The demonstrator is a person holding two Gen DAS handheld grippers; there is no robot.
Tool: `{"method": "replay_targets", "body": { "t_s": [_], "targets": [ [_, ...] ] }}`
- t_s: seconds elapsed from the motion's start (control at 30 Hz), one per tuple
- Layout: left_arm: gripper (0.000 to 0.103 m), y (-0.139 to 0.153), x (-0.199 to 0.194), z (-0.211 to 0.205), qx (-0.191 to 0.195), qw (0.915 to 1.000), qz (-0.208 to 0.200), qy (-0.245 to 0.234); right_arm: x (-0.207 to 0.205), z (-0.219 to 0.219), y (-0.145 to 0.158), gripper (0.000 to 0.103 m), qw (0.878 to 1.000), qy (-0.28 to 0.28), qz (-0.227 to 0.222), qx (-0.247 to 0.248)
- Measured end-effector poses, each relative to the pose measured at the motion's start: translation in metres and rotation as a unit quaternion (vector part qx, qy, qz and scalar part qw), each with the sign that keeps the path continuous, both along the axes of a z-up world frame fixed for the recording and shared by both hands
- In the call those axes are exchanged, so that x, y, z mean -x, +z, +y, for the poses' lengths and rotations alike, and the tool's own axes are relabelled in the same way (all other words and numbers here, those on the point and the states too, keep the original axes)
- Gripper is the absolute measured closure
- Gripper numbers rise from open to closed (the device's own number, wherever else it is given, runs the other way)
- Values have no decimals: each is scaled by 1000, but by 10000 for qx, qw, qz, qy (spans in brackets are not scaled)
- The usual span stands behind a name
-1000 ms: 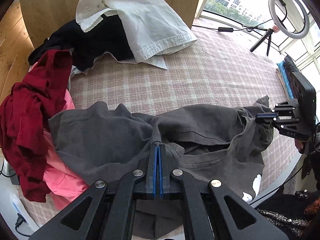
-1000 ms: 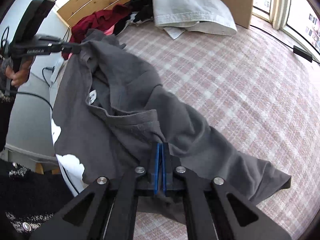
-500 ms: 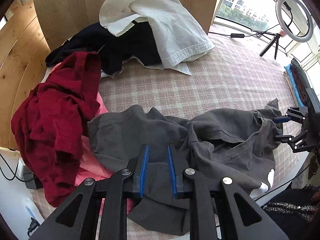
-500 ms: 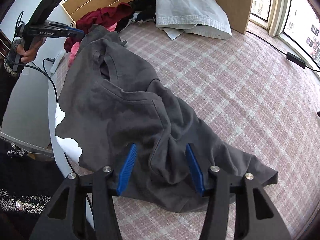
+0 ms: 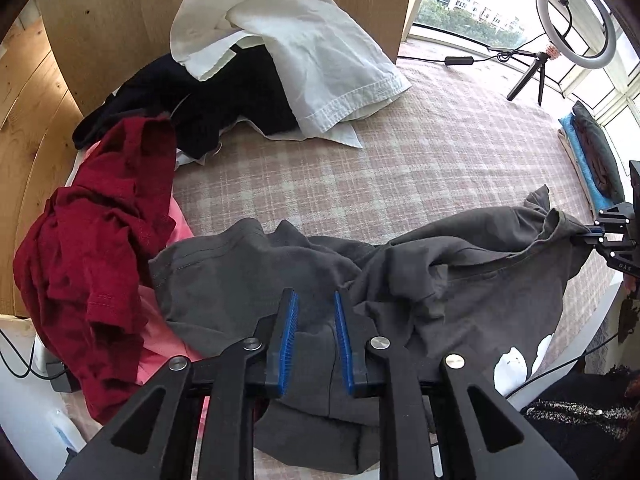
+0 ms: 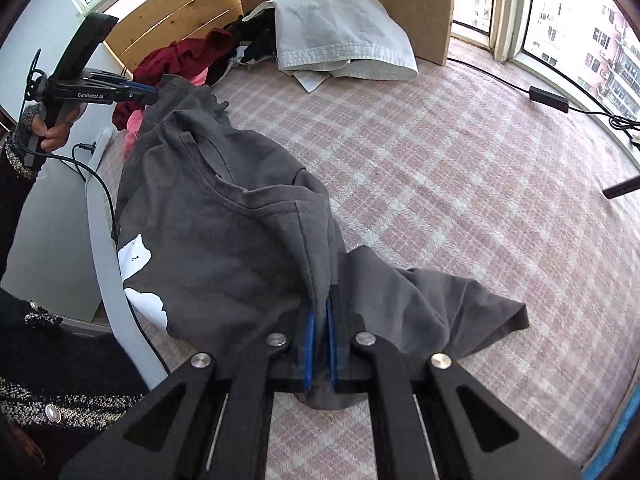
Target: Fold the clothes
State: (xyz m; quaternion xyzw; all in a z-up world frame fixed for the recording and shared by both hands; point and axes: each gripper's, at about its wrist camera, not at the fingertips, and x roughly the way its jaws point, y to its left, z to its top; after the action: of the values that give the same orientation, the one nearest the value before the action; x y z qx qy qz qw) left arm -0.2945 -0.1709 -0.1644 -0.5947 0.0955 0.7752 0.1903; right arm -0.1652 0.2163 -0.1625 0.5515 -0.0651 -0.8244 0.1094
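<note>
R gripper [image 6: 318,330] has re-closed, jaws now pinched on a fold of the grey tee [image 6: 240,232]; 0.5 s ago they were wide. L gripper [image 5: 316,330] jaws stay narrowly apart, holding nothing. Tee lies crumpled at the near edge of the plaid bed [image 5: 420,168], unfolded. Prob re-gripping to spread it. Unsorted pile [image 5: 256,64] at far end.

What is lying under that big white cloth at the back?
Black clothing sticks out from under the white cloth, with a thin white piece showing at its lower edge. How far the black clothing runs beneath is covered.
</note>
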Motion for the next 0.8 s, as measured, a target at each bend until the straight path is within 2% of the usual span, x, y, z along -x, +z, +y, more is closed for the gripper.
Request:
{"method": "replay_targets", "body": {
  "t_s": [0.1,0.17,0.3,0.37,0.43,0.6,0.7,0.73,0.77,0.8],
  "targets": [
    [85,-3,-1,15,-24,9997,-67,-234,-33,29,11,98,9983,-582,-8,-12],
    [85,-7,-1,30,-13,9990,-120,-434,-50,49,7,98,9947,-1014,-20,151],
    [85,-15,-3,68,75,9953,-213,-937,-66,78,-17,98,9826,-1804,-155,425],
    [85,-19,-5,87,120,9925,-259,-1188,-66,78,-26,98,9814,-1843,-211,489],
    [85,-24,-11,104,150,9880,-322,-1504,-62,70,-31,98,9842,-1722,-253,334],
    [84,-42,-26,141,172,9724,-532,-2265,-54,68,-33,98,9849,-1668,-238,400],
    [86,-55,-16,153,256,9742,-598,-2160,-53,70,-32,98,9845,-1684,-210,439],
    [97,-58,-11,157,258,9752,-636,-2104,-53,70,-32,98,9843,-1695,-198,448],
    [103,-58,-6,161,209,9752,-656,-2103,-53,71,-31,98,9841,-1708,-182,460],
    [103,-53,1,165,89,9763,-634,-2067,-54,73,-28,98,9836,-1729,-129,492]
  ]
}}
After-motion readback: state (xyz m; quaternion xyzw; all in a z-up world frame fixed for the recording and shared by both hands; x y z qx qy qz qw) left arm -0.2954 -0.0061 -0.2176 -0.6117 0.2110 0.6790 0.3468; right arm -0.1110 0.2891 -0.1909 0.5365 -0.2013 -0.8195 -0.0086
